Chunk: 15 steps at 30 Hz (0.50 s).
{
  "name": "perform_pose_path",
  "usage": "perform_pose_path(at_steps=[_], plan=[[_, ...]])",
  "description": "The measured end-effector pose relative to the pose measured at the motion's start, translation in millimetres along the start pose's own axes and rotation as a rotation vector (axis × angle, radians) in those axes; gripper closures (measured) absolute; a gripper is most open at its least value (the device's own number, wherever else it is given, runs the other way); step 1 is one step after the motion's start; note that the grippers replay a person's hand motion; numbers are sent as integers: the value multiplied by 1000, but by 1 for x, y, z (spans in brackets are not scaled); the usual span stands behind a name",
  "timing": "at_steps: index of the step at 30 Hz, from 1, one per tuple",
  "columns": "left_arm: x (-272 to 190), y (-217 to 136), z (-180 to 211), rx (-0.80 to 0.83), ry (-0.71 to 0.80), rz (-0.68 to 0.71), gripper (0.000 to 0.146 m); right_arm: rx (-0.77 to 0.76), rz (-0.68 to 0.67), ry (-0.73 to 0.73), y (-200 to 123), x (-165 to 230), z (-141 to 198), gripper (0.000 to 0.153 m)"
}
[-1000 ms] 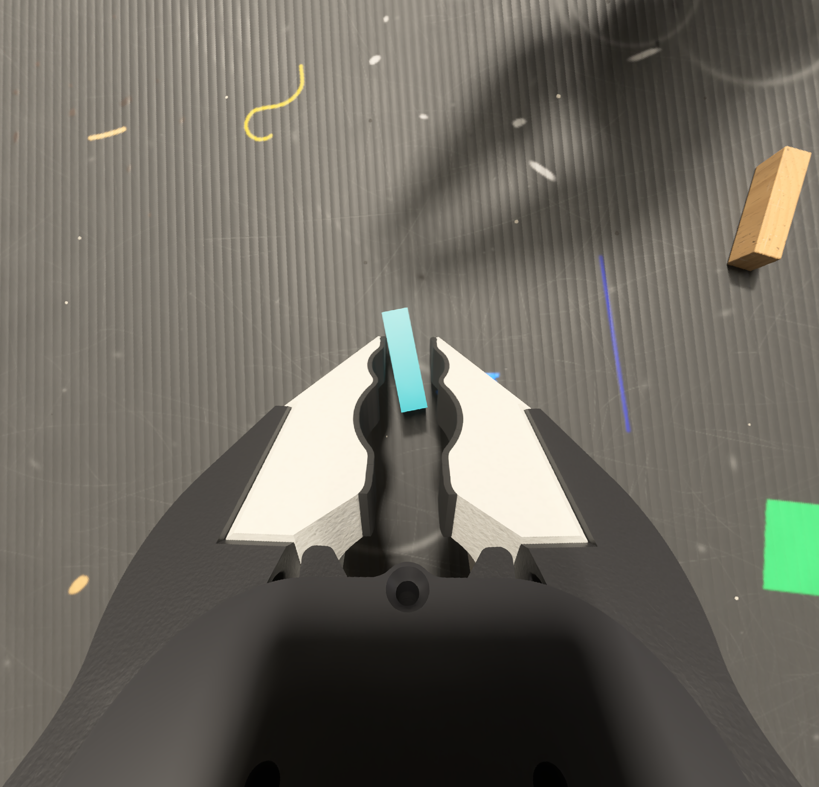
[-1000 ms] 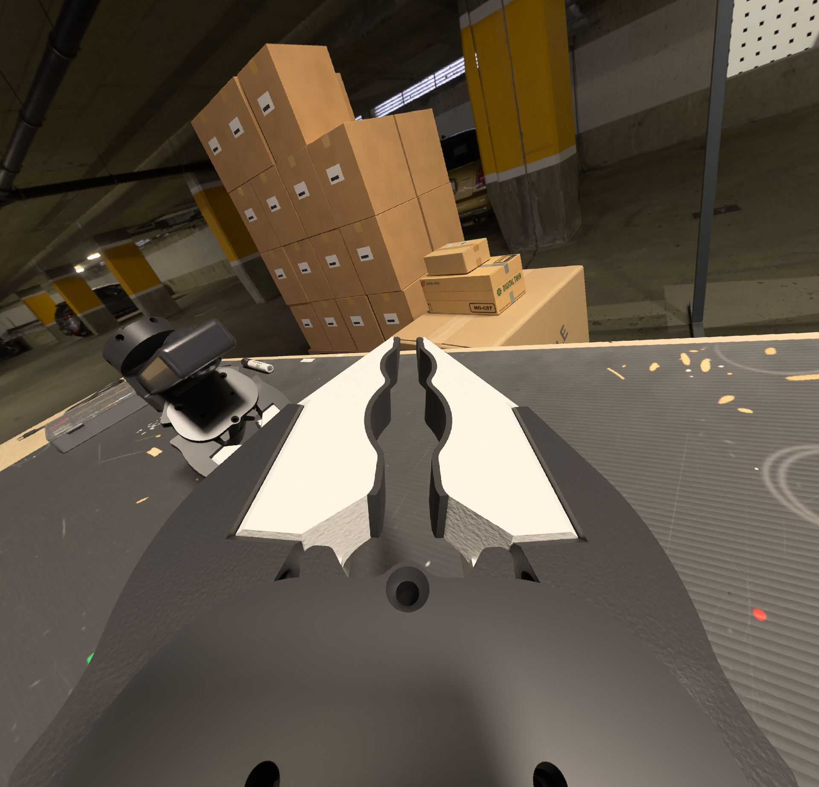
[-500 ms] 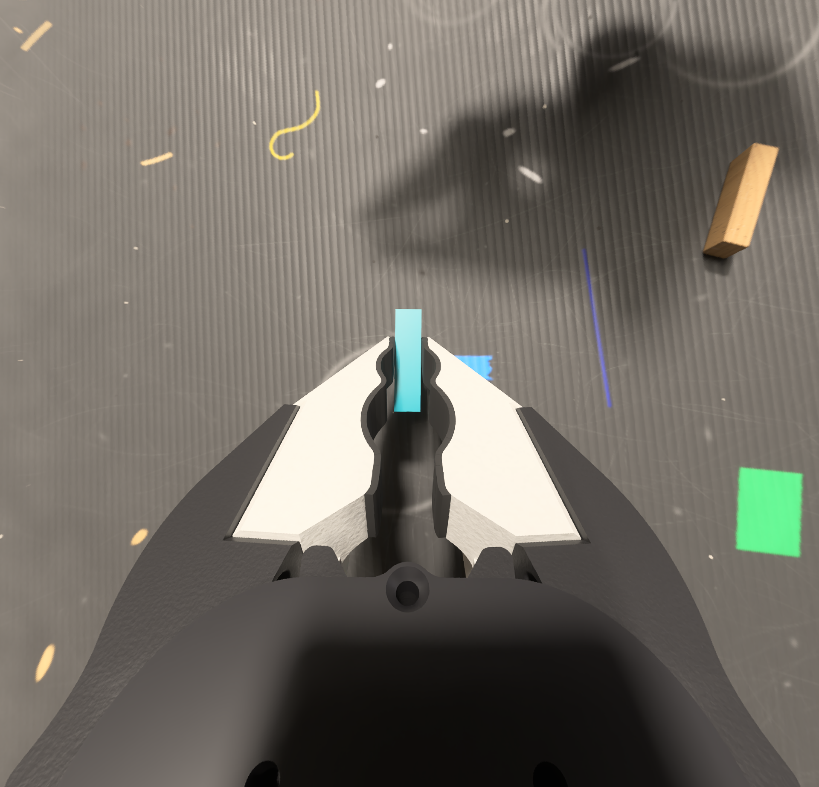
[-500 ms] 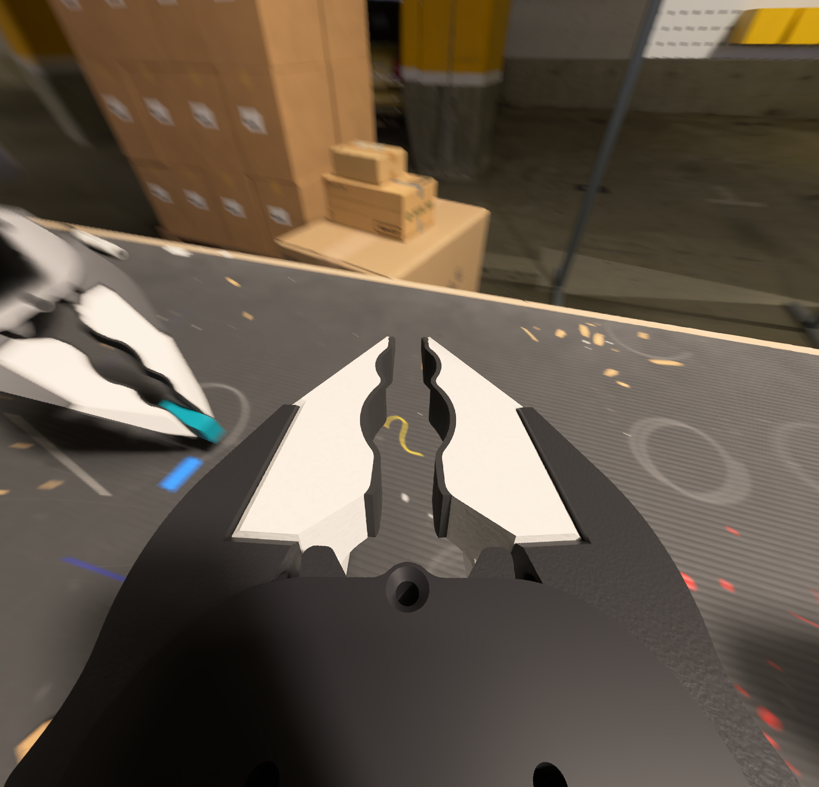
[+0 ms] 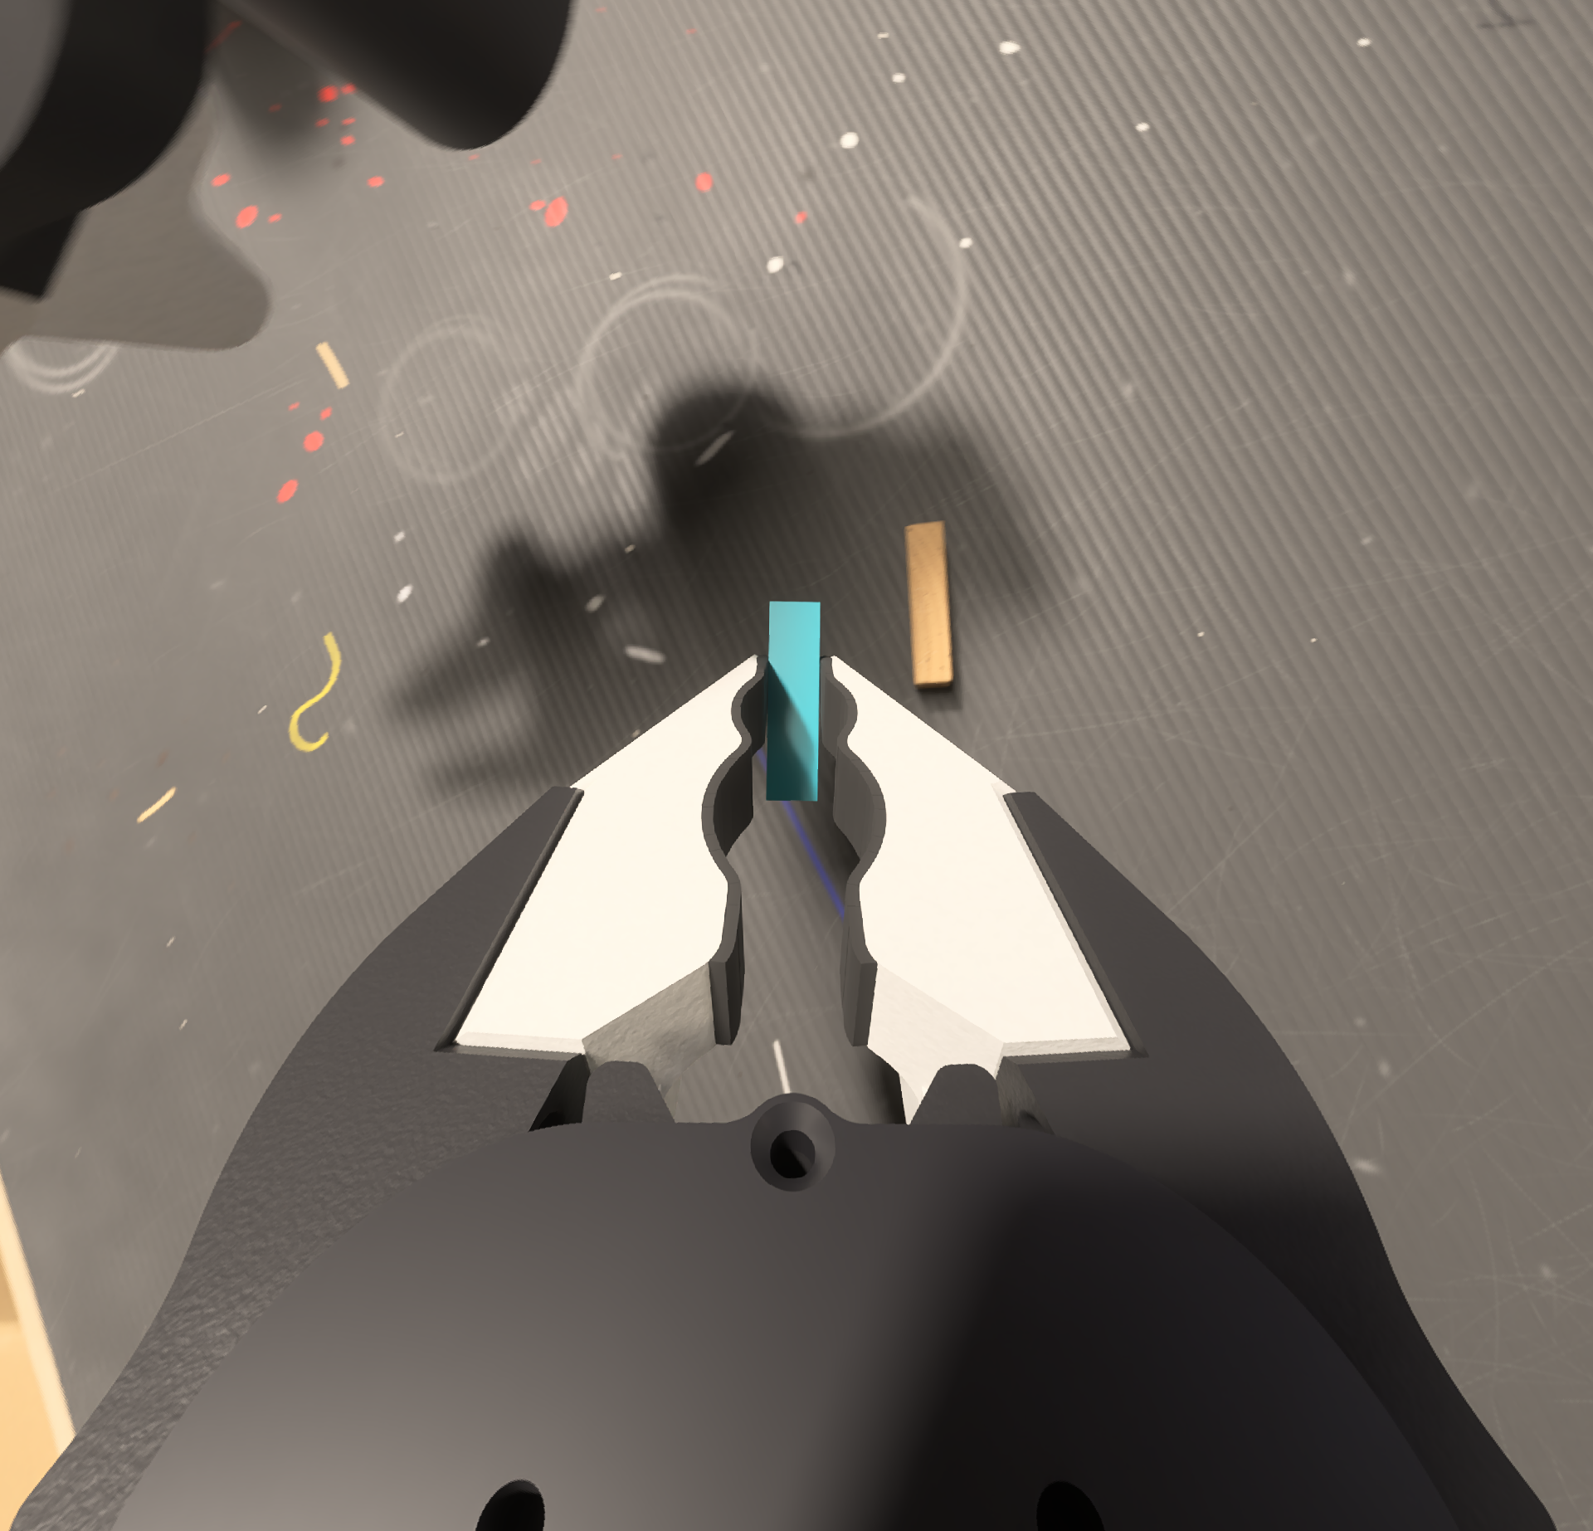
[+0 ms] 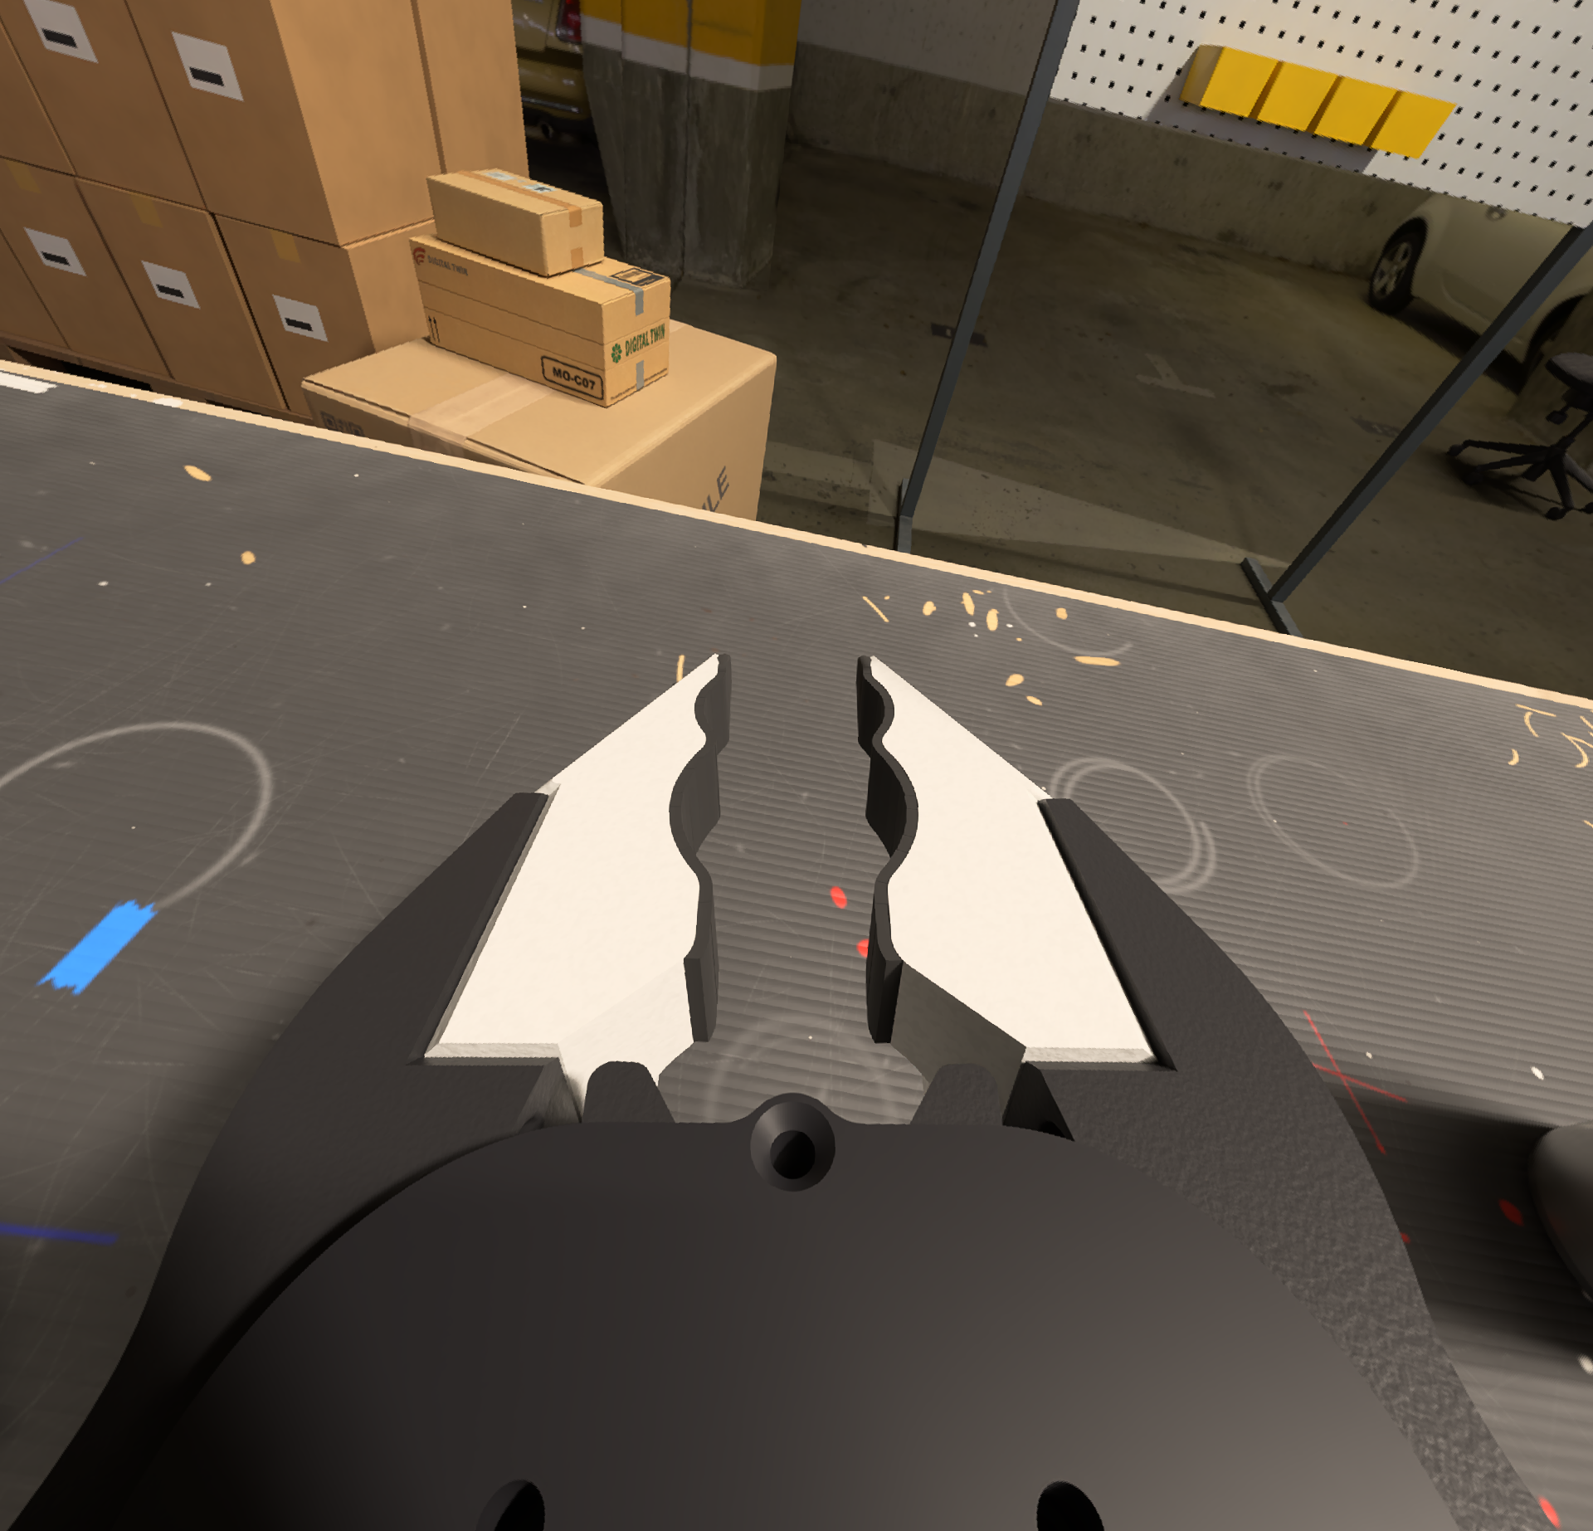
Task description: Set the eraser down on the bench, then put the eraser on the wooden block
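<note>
In the left wrist view my left gripper is shut on a thin teal eraser and holds it high above the dark ribbed bench. The eraser sticks out past the fingertips. The wooden block lies flat on the bench just right of the eraser's tip, far below. The dark body of the right gripper fills the top left corner. In the right wrist view my right gripper is open and empty above the bench. The eraser and block are not in that view.
Paint flecks, chalk rings and a yellow squiggle mark the bench. A blue tape strip lies at the left. The bench's far edge runs across; beyond it stand cardboard boxes, a pillar and a pegboard.
My left gripper rose and turned with the eraser; the wooden block now sits close to the eraser's tip. My right gripper opened wider and swung right, so the left gripper left its view.
</note>
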State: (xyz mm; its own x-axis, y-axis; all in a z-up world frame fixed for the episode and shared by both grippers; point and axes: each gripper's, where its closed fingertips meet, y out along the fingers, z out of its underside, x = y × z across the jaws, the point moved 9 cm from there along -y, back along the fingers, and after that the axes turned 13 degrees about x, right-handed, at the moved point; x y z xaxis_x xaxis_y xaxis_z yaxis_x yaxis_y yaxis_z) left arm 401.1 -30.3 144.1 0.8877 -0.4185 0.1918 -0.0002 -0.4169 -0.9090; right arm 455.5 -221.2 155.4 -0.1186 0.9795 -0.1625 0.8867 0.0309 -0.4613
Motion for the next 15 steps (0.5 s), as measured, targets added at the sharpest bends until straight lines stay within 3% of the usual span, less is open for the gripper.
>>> perform_pose_path(at_steps=[7,15], plan=[[-21,27,-20,12,82,98,135,-12,-20,12,-1,-2,0,124],[-31,49,-23,98,134,120,135,-20,-37,14,-2,-1,-1,124]])
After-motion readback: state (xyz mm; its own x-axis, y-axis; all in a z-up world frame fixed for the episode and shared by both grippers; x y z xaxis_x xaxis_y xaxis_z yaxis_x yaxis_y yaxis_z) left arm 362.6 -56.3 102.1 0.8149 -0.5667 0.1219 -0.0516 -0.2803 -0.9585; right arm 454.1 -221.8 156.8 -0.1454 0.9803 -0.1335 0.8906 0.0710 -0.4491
